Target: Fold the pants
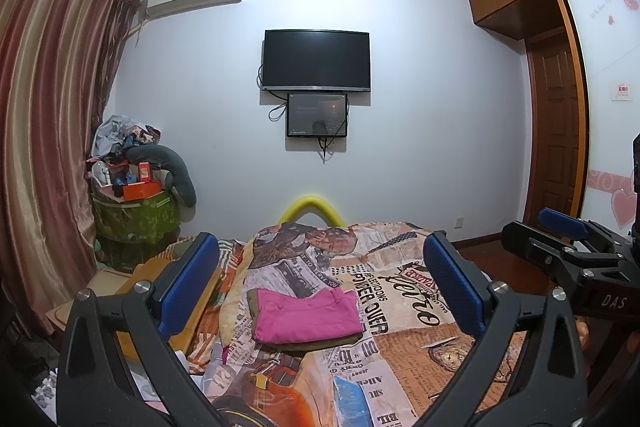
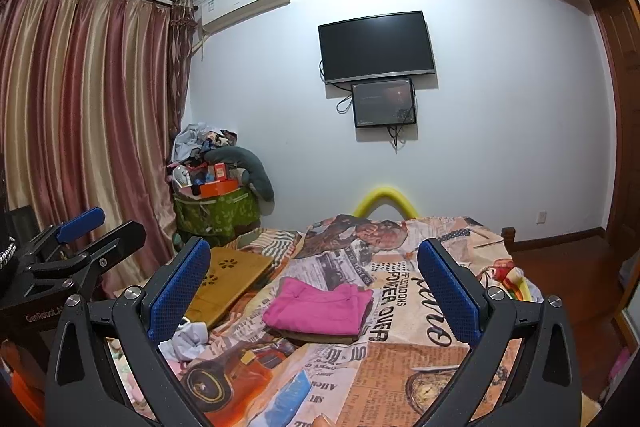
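Pink pants [image 1: 306,317] lie folded in a neat rectangle on an olive folded garment [image 1: 320,343], on the newspaper-print bedspread [image 1: 408,311]. My left gripper [image 1: 320,279] is open and empty, held above and short of the stack. The stack also shows in the right wrist view [image 2: 318,309]. My right gripper [image 2: 314,283] is open and empty, also held back from it. Each gripper shows at the edge of the other's view: the right one [image 1: 560,231], the left one [image 2: 80,227].
A wooden lap tray [image 2: 228,277] lies on the bed left of the stack, with crumpled cloth [image 2: 188,341] nearby. A yellow foam arch [image 1: 312,209] marks the bed's far end. A cluttered green hamper [image 1: 134,215], curtains [image 1: 48,131] and wall screens [image 1: 316,61] stand beyond.
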The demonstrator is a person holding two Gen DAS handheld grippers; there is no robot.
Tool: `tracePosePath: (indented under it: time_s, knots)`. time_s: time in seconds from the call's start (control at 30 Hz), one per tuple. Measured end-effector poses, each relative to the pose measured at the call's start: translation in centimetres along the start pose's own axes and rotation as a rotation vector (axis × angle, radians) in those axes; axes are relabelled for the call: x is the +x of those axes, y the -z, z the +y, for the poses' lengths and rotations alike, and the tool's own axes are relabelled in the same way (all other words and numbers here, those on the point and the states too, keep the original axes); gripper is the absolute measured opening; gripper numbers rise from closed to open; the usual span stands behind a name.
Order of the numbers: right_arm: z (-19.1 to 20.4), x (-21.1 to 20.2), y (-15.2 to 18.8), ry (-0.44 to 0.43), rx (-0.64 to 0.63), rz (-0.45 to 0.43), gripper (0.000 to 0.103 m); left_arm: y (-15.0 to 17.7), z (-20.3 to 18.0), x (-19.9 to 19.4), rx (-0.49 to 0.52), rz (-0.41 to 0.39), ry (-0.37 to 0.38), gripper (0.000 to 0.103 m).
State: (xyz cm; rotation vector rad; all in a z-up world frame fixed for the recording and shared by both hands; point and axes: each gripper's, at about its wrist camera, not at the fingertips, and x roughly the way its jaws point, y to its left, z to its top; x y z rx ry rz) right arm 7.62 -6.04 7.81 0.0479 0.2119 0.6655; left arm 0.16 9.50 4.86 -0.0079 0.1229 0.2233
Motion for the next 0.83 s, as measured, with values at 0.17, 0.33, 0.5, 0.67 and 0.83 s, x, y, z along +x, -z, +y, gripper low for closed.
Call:
tracePosePath:
  time_s: [0.17,0.33,0.5,0.67,0.83]
  knots:
    - [0.02,-0.02,-0.04,0.002,-0.004,0.001,0.103,0.00,0.05,0.09,-0.002,0.011,0.005,0.103]
    - [0.02,-0.01,-0.08,0.002,-0.003,0.000,0.103,-0.01,0.30,0.24,-0.014,0.024,0.012,0.103]
    - [0.04,-0.02,-0.07,0.000,-0.003,0.004,0.103,0.02,0.34,0.30,-0.015,0.026,0.012,0.103]
    - [0.17,0.12,0.05,-0.001,-0.005,0.013,0.103,0.09,0.33,0.26,-0.013,0.026,0.015,0.103]
    - [0.22,0.12,0.20,-0.002,-0.004,0.018,0.103,0.43,0.08,0.38,0.000,0.028,0.012,0.103]
